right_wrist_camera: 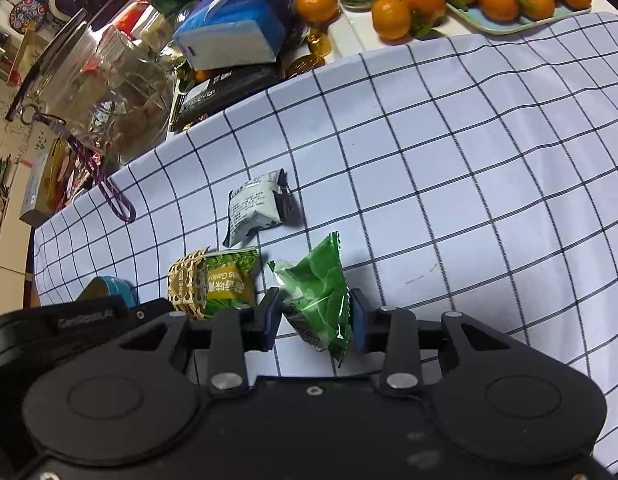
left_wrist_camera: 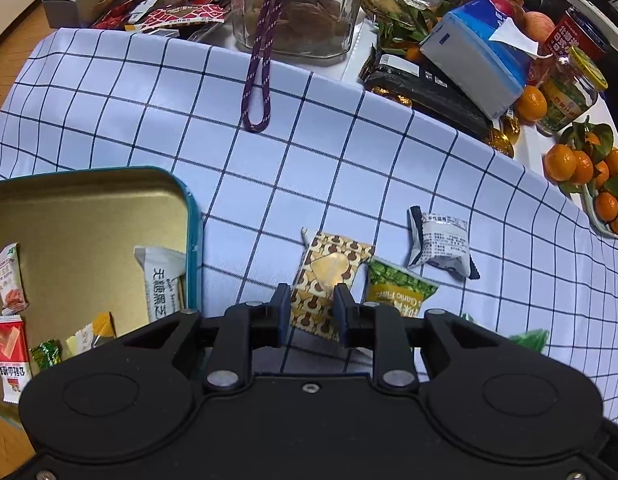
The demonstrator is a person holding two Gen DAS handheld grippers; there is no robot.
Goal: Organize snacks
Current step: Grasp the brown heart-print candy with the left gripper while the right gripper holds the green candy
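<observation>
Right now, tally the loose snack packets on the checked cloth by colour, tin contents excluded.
Brown-and-cream patterned packet: 1
Green-and-yellow packet: 1
Grey-white packet: 1
Clear green packet, between the right gripper's jaws: 1
Total: 4

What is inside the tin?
The tin holds several wrapped snacks: a white packet, a red one, some smaller ones. The left gripper covers its near corner.
</observation>
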